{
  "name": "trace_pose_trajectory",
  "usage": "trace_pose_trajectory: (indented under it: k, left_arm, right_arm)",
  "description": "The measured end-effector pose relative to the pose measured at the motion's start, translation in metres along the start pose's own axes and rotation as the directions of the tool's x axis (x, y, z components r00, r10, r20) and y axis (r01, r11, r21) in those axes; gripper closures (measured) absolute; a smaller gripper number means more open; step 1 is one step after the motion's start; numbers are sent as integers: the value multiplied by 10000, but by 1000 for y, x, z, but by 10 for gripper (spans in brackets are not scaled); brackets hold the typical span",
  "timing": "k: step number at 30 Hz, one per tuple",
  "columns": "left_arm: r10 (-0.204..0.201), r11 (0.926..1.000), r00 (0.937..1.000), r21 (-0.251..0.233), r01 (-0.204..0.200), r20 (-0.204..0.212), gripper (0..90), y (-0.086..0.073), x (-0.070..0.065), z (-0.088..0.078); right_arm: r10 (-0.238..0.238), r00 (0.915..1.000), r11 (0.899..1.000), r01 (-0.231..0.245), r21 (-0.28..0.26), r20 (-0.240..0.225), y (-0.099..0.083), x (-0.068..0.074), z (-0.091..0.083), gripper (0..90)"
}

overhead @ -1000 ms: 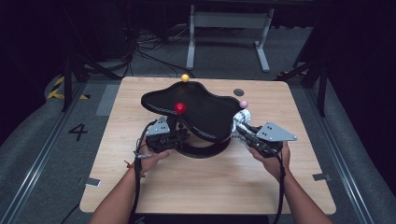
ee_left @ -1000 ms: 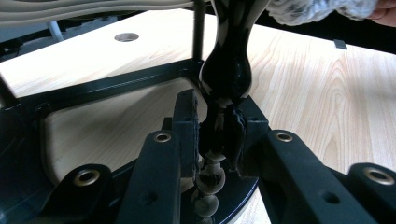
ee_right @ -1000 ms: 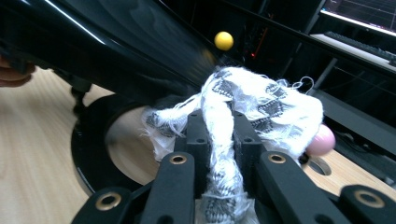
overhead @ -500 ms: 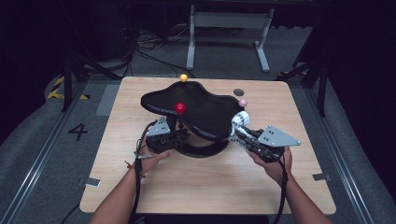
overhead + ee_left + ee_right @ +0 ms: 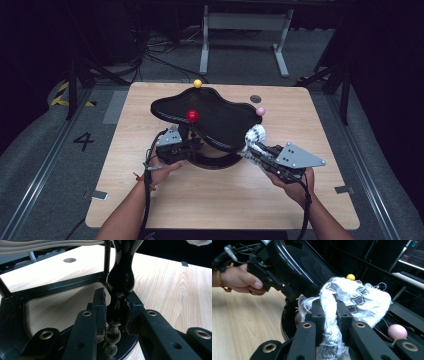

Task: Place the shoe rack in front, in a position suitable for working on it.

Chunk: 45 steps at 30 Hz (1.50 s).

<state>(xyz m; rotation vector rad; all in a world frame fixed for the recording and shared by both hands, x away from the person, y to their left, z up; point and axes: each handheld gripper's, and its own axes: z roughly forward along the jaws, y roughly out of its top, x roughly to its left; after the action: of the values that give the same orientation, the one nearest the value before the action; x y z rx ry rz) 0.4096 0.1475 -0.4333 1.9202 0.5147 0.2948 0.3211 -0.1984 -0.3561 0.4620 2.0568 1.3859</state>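
Table (image 5: 150,200) from above: my left gripper (image 5: 186,146) clamps the black stand's (image 5: 210,117) post at its near left, my right gripper (image 5: 256,148) holds a white cloth (image 5: 253,135) against its right rim. Left gripper view: jaws pinch the glossy post (image 5: 120,280). Right gripper view: jaws squeeze the cloth (image 5: 352,297) beside a pink ball (image 5: 397,331).

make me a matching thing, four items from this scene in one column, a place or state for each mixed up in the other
Things:
1. red ball
2. yellow ball
3. pink ball
4. white cloth

Places or states:
A. at the far edge of the black tray
B. clamped in the right gripper
C. at the tray's right edge, just beyond the cloth
D. on a post above the left gripper

Pairs: 1-D, 2-A, 3-C, 4-B
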Motion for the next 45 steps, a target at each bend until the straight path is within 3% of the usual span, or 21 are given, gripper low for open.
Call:
trace_pose_trajectory:
  k: [17,22,24,32,34,45]
  left_arm:
    - [-49,10000,9999,-40,49,-125,749,-1,1,0]
    - [-108,9999,9999,36,108,-47,750,0,2,0]
    - [-88,10000,9999,18,88,-65,750,0,2,0]
    - [-137,9999,9999,-10,137,67,751,0,3,0]
    - [-157,9999,9998,-44,158,92,750,0,3,1]
    - [-11,10000,9999,-26,12,149,751,0,5,2]
  right_arm:
    - [-445,9975,9983,423,-411,-554,16,19,-7,804]
    - [-447,9978,9985,429,-354,-495,12,14,-4,804]
    - [-482,9985,9988,479,-121,-262,7,10,-3,803]
    - [157,9981,9967,-203,788,589,-24,-26,24,805]
    - [406,9970,9953,-461,848,660,-29,-35,30,805]
    - [703,9863,9854,-919,1436,1490,-50,-68,53,805]
